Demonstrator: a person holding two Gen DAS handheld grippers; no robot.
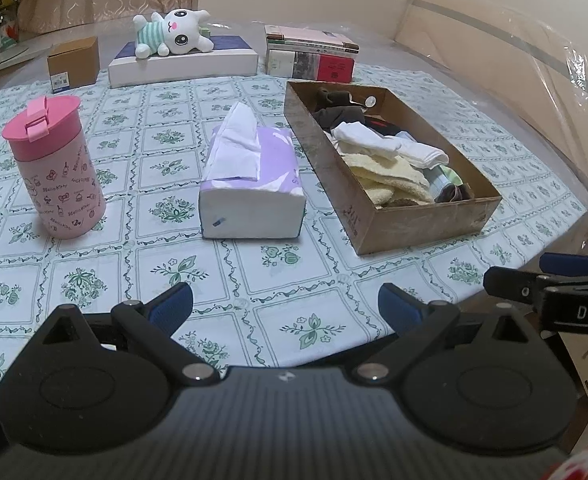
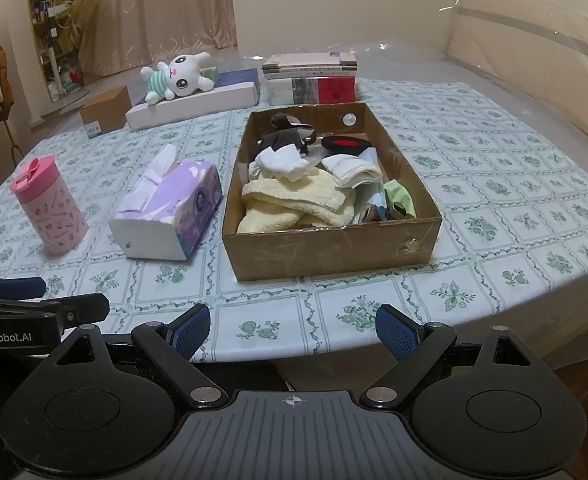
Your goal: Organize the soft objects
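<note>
A shallow cardboard box (image 1: 414, 224) (image 2: 326, 252) sits on the table and holds several soft items: a yellow towel (image 1: 386, 178) (image 2: 298, 200), white socks (image 1: 374, 140) (image 2: 281, 162) and dark cloths (image 2: 285, 136). A white plush rabbit (image 1: 173, 32) (image 2: 177, 76) lies on a flat white box (image 1: 185, 66) at the back. My left gripper (image 1: 285, 306) hovers open over the near table edge, nothing between its fingers. My right gripper (image 2: 294, 330) is open too, empty, near the front edge, facing the cardboard box.
A purple tissue pack (image 1: 249, 184) (image 2: 169, 212) and a pink tumbler (image 1: 53, 168) (image 2: 51, 208) stand left of the box. A book stack (image 1: 310, 54) (image 2: 312, 78) and small brown carton (image 1: 73, 62) sit at the back. Green-patterned tablecloth (image 1: 285, 272) covers the round table.
</note>
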